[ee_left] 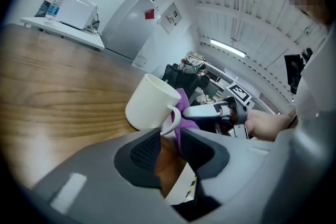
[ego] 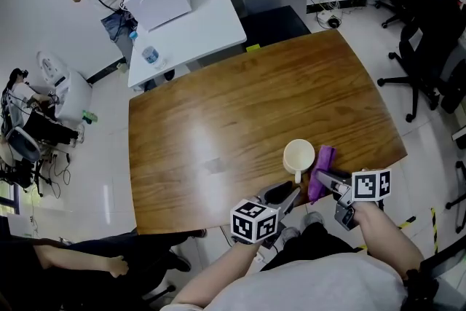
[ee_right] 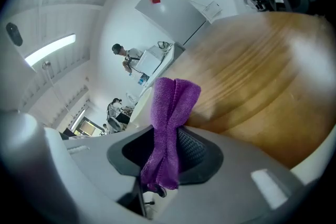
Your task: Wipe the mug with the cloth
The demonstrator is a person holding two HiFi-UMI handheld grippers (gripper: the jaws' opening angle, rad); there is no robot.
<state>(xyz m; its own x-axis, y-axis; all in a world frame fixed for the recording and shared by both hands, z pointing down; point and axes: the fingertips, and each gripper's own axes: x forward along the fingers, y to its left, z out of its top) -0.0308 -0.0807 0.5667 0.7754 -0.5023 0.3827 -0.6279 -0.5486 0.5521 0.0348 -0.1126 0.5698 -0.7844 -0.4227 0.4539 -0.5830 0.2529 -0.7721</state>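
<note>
Mug (ego: 298, 156) stands at the lower right of the head view, near the counter's (ego: 218, 127) front edge. Its handle sits at the tips of the left claw (ee_left: 169, 145), whose jaws stand apart. Right claw (ee_right: 167, 150) pinches the purple cloth (ee_right: 170, 113) just beside the mug. Bare wood spreads toward the upper left; office chairs (ego: 426, 54) crowd the right edge.

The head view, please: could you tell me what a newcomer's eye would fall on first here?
A white mug stands near the front edge of the wooden table. Right beside it is a purple cloth, clamped in the right gripper. The left gripper, jaws open, points at the mug's handle.
</note>
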